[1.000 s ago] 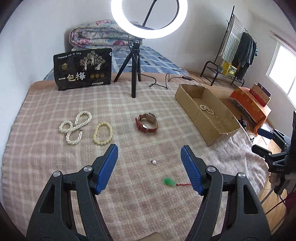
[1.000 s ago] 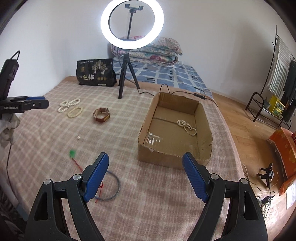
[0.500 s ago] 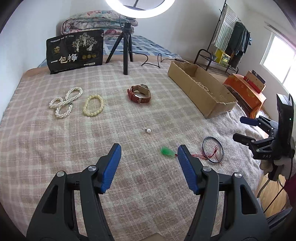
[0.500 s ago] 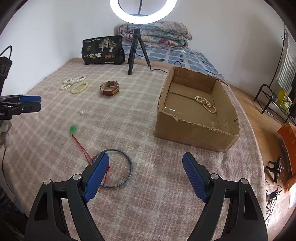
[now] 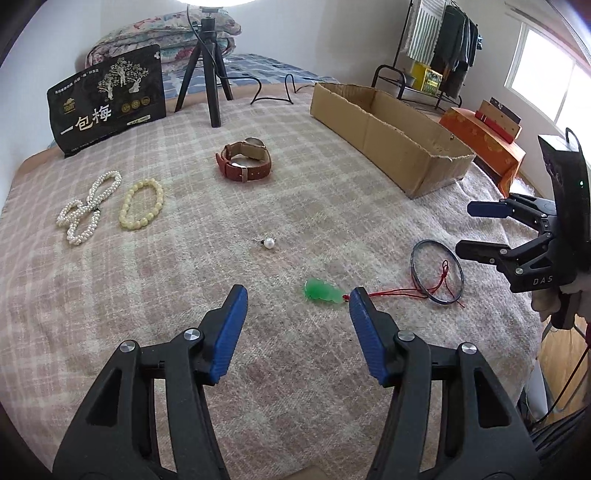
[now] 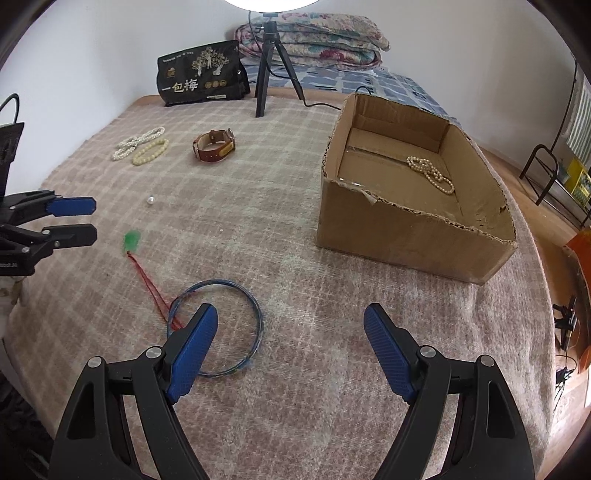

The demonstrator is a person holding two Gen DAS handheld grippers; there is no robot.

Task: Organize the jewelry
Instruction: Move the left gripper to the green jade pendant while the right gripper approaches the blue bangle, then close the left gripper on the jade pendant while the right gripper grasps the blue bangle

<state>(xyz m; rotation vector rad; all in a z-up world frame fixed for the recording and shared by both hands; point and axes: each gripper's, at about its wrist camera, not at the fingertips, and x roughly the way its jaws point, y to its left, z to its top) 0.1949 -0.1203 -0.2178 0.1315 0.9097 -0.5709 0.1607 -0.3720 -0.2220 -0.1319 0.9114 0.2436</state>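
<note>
Both jaws gape empty; right gripper (image 6: 290, 323) nears the bangle (image 6: 216, 326), whose tangled red cord (image 6: 147, 282) could drag the green pendant (image 5: 322, 291) before the left gripper (image 5: 298, 298).

Pearl strands (image 6: 138, 142) (image 6: 430, 173): two; bead bracelet (image 5: 141, 204), watch (image 5: 243, 158), bangle (image 5: 437, 271): one each.

Ring light (image 6: 271, 3) cropped by top edge

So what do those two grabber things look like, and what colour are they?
Both look alike. The left gripper has shiny black plastic arms with triangle-shaped holes, silver round bolts, and two flat fingers with ribbed blue pads. The right gripper is the same. From the side it carries a tall black box with a tiny green light, a loop of black cable and white letters reading DAS.
</note>
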